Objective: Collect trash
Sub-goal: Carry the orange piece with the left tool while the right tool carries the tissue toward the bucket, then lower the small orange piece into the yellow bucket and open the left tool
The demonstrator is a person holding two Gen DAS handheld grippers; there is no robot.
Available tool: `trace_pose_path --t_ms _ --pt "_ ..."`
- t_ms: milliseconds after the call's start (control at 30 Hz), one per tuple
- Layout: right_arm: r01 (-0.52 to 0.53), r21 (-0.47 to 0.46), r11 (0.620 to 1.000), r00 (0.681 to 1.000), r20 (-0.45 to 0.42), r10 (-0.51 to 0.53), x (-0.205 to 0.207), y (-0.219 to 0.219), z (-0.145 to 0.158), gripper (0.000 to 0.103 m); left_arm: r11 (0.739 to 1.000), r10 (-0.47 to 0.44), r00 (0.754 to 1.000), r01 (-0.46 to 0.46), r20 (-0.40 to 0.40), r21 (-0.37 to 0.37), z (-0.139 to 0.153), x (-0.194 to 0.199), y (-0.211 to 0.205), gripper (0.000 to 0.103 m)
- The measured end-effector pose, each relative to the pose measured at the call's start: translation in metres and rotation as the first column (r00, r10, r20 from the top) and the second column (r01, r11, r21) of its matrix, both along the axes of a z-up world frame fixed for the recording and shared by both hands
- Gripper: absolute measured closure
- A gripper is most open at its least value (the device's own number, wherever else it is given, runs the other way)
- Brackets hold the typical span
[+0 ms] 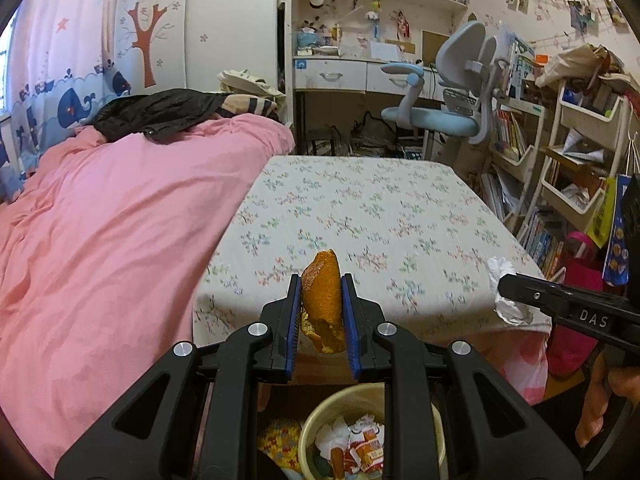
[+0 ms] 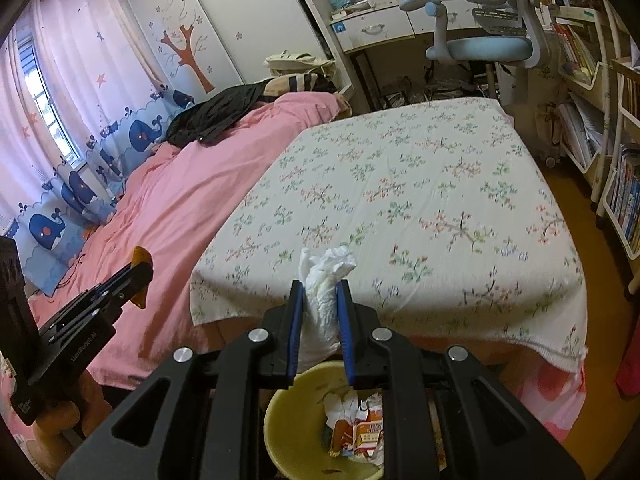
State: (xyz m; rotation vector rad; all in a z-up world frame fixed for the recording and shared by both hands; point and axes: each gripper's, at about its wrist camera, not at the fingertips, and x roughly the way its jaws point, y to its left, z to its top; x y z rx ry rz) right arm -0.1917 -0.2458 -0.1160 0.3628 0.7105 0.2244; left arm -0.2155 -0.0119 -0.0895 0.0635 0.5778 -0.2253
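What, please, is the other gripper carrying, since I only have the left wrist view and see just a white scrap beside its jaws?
Observer: The right gripper is shut on a crumpled white tissue.
Operator: Is the bin under it?
Observer: Yes, the yellow trash bin sits just below its jaws, wrappers inside.
Operator: Is the floral sheet clear?
Observer: No litter shows on the floral sheet.
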Motion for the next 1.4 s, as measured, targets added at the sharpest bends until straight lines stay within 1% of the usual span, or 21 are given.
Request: trace_pose_path --t_ms 367,600,700,833,900,967,1033,1200,1300,1367,1400 --pt "0.001 0.003 1.0 1.0 -0.014 -0.001 -0.015 -0.002 -0.007 0.085 0.999 -0.028 0.997 0.03 -0.067 0.04 -0.025 -0.026 -0.008 0.085" --pt "0.003 0.007 1.0 1.0 -0.018 -0.003 -0.02 -0.004 -0.009 0.085 0.998 -0.028 0.992 0.035 -0.122 0.058 -0.039 -0.034 -0.013 0.085" --pt "0.001 0.007 1.0 1.0 -0.021 -0.001 -0.019 -0.004 -0.009 0.085 0.997 -0.027 0.986 0.04 -0.165 0.073 -0.047 -0.035 -0.015 0.085" --pt "0.003 0.007 1.0 1.0 -0.025 -0.002 -0.021 -0.005 -0.01 0.085 0.996 -0.024 0.97 0.044 -0.241 0.077 -0.061 -0.035 -0.017 0.083" --pt "0.003 0.008 1.0 1.0 -0.026 -0.002 -0.021 -0.006 -0.011 0.085 0.996 -0.022 0.967 0.044 -0.253 0.083 -0.064 -0.035 -0.017 0.081" --pt "0.002 0.008 1.0 1.0 -0.026 -0.002 -0.021 -0.006 -0.011 0.085 0.996 -0.015 0.968 0.037 -0.249 0.085 -0.065 -0.036 -0.016 0.072" --pt "0.002 0.008 1.0 1.0 -0.027 -0.002 -0.021 -0.006 -0.012 0.085 0.996 -0.007 0.969 0.029 -0.247 0.085 -0.065 -0.036 -0.015 0.068" --pt "-0.004 0.006 1.0 0.999 -0.032 0.004 -0.022 -0.005 -0.014 0.085 0.997 0.003 0.968 0.018 -0.251 0.08 -0.064 -0.034 -0.012 0.067" --pt "-0.009 0.005 1.0 0.999 -0.037 0.009 -0.022 -0.004 -0.015 0.085 0.997 0.018 0.97 0.002 -0.241 0.08 -0.062 -0.034 -0.011 0.059" --pt "-0.019 0.004 1.0 0.999 -0.045 0.019 -0.023 0.0 -0.018 0.084 0.997 0.034 0.975 -0.019 -0.219 0.07 -0.058 -0.034 -0.008 0.054" --pt "-0.025 0.002 1.0 0.998 -0.05 0.025 -0.023 0.002 -0.019 0.084 0.998 0.04 0.977 -0.027 -0.209 0.064 -0.057 -0.034 -0.005 0.052"
